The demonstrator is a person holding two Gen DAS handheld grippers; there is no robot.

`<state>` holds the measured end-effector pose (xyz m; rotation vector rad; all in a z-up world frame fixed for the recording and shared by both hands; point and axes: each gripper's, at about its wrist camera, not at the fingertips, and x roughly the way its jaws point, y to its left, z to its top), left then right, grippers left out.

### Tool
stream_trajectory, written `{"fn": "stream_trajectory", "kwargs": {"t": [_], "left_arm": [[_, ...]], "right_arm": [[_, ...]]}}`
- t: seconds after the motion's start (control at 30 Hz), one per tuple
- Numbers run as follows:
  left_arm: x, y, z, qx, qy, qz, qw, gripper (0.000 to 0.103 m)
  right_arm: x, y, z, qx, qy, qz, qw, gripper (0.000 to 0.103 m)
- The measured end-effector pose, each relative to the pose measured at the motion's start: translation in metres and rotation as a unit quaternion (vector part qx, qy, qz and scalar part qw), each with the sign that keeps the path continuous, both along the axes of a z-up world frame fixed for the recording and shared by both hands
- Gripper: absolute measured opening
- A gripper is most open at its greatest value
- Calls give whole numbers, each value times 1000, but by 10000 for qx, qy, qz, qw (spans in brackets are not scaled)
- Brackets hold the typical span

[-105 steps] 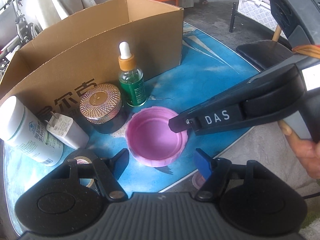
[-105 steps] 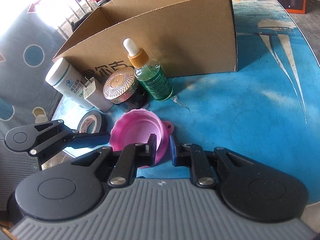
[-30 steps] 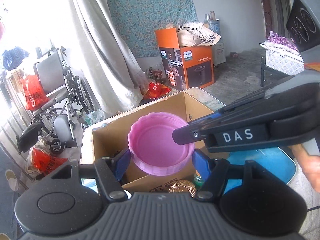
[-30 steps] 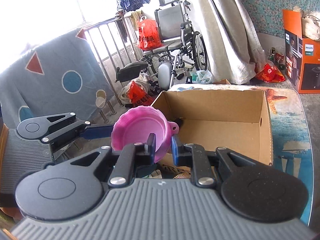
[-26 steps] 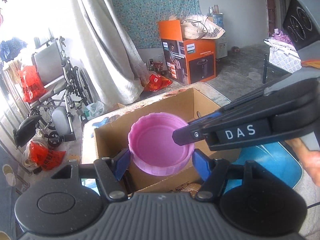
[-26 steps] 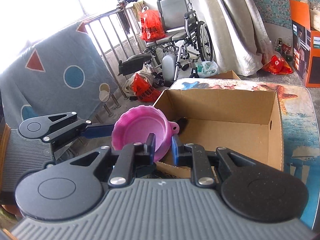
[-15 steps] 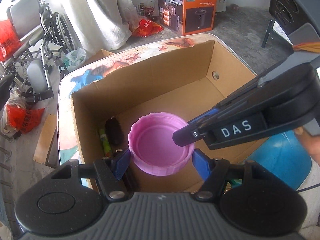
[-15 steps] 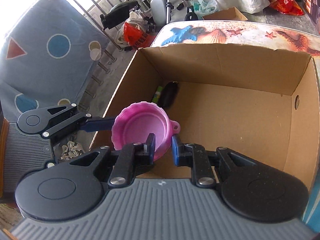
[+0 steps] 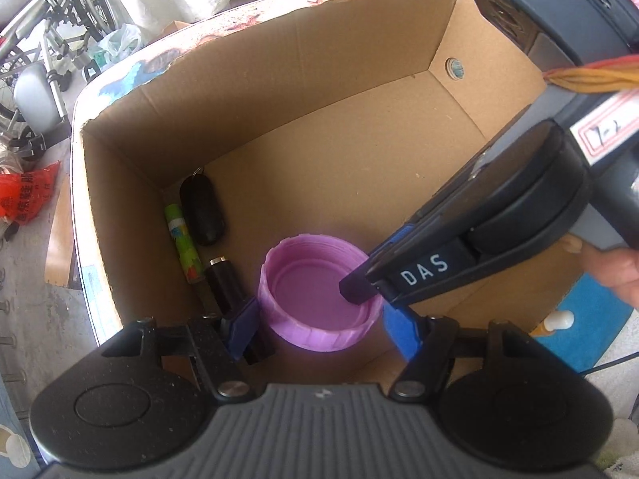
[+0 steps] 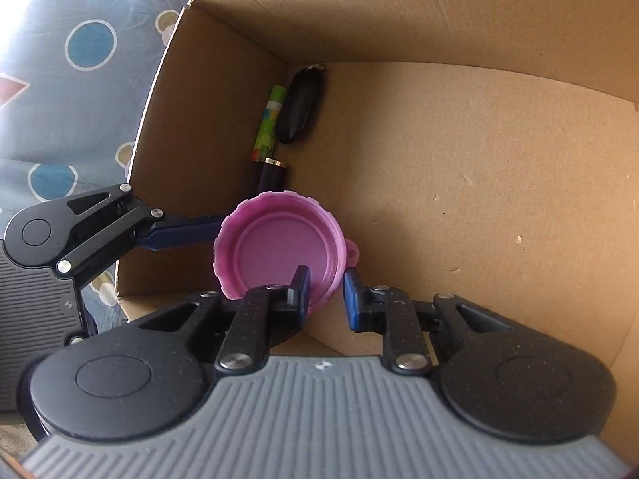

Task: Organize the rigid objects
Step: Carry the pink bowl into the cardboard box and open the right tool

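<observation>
1. The pink lid (image 9: 319,299) hangs inside the cardboard box (image 9: 359,127), near its left wall.
2. The left gripper (image 9: 319,323) clamps its sides.
3. The right gripper (image 10: 325,293) pinches its rim.

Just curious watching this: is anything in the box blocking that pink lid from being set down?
Nothing visible does. The pink lid hangs over bare cardboard box floor; the key fob, green tube and dark tube lie beside it.

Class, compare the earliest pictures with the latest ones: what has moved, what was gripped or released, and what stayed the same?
The pink lid went from the blue table into the box, carried down low by both grippers. The right gripper has slightly eased its pinch on the rim; the left gripper grips the sides as before. Three small items by the box wall haven't moved.
</observation>
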<state>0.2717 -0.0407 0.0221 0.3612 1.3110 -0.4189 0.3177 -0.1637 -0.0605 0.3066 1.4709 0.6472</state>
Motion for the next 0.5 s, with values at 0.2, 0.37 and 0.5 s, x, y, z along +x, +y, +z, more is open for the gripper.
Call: {"fn": "stream_trajectory", "kwargs": {"t": [0.2,0.37,0.5], "left_arm": [[3,-4,2,-43,16,-6,10000,71],[1,-2,9,-163,-33,76,9998,71],[-8,3,27,-343,-326,187,9987,71]], "right_arm": [[-2,11,-10,19,167,60,9998,19],[1,5,-6,166,133,-30,9998,19],[-3,-14,12,471,-30,-249,9986,24]]}}
